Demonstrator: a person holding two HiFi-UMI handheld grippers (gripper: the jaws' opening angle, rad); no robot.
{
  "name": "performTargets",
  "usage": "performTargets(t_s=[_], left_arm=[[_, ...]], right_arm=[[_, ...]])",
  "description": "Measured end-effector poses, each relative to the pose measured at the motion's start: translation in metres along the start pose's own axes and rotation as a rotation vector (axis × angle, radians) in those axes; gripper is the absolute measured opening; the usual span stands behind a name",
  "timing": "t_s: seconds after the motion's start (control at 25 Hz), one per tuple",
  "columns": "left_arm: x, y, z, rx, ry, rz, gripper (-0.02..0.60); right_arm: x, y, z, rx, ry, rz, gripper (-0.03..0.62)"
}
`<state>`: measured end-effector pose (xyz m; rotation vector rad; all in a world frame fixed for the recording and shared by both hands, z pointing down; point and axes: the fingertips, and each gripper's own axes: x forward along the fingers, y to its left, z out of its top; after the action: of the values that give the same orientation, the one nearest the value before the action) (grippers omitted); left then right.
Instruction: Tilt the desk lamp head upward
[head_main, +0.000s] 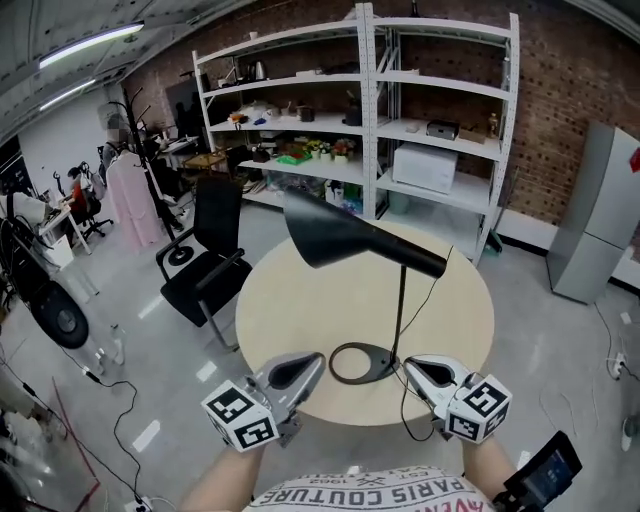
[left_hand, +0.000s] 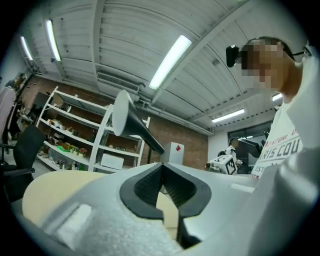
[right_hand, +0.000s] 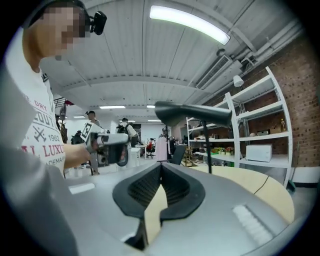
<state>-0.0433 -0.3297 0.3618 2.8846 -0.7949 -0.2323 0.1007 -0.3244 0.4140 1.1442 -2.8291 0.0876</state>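
Observation:
A black desk lamp stands on the round beige table (head_main: 300, 300). Its cone head (head_main: 330, 232) points left and down, its thin stem (head_main: 401, 310) rises from an oval ring base (head_main: 362, 363). My left gripper (head_main: 318, 359) is at the table's near edge, just left of the base, shut with nothing in it. On the right of the base my right gripper (head_main: 407, 365) is shut and empty too. In the left gripper view the lamp head (left_hand: 131, 121) is above the closed jaws. The right gripper view has the lamp head (right_hand: 192, 112) and stem (right_hand: 205, 148) ahead.
A black office chair (head_main: 208, 262) stands left of the table. White shelving (head_main: 370, 110) with boxes and a microwave lines the brick wall behind. The lamp's cord (head_main: 436, 285) runs over the table's right side. A grey cabinet (head_main: 596, 210) stands at the far right.

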Motion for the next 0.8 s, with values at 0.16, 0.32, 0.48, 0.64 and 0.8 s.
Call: performTargets(t_s=[0.16,0.32,0.48,0.64,0.8], left_arm=[[-0.028,-0.069,-0.031,0.007,0.094,-0.131,0.0],[-0.063,-0.117,-0.043,0.03,0.122,-0.202,0.0],[-0.097,-0.141,-0.053,0.018,0.153,-0.206,0.0],[-0.121,-0.168,-0.063,0.022,0.176,-0.226,0.0],[-0.141,-0.2,-0.064,0.004,0.186,-0.252,0.0]], right_arm=[[-0.023,0.082,0.016,-0.003,-0.038,0.068,0.002],[-0.039,0.148,0.024,-0.036,-0.039,0.104,0.002],[-0.06,0.194,0.016,0.004,-0.058,0.094,0.002],[-0.08,0.228,0.006,0.016,-0.052,0.082,0.002],[-0.097,0.256,-0.004,0.033,-0.02,0.067,0.002]])
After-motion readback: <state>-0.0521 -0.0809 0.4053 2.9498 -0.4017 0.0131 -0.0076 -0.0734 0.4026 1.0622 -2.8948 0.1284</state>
